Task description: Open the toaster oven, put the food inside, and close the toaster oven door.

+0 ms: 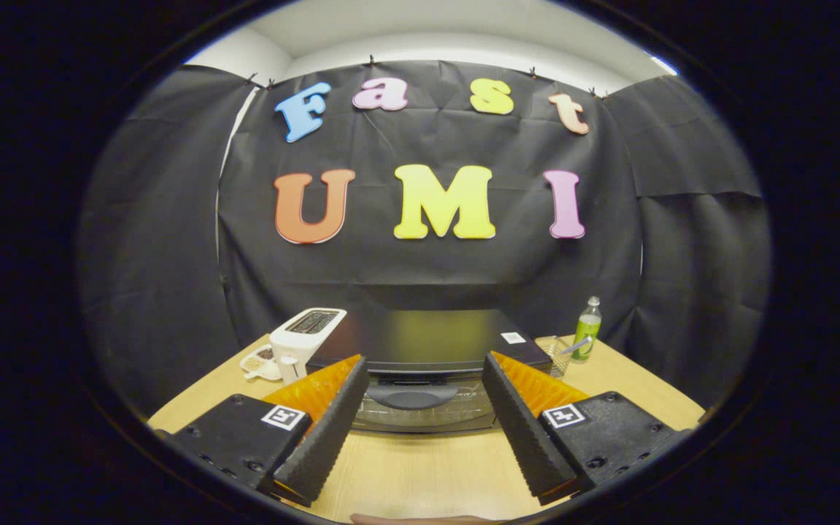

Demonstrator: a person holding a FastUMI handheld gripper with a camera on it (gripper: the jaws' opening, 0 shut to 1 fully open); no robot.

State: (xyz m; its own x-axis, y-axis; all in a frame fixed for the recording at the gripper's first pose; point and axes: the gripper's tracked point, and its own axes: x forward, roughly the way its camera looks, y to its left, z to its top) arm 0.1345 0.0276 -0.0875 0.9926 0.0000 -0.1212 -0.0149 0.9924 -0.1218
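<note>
Tool (pixel 426 379) released, fingers spread wide and empty. Toaster oven (pixel 424 364) sits centre frame on the surface (pixel 420 470), door closed, handle (pixel 411 396) between the fingertips, just beyond them.

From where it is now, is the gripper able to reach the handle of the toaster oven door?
Probably yes. The gripper is open, and the door handle of the toaster oven lies just ahead, between its fingers. Bare table is all that separates them. The white toaster and the green bottle stand off to the sides.
</note>
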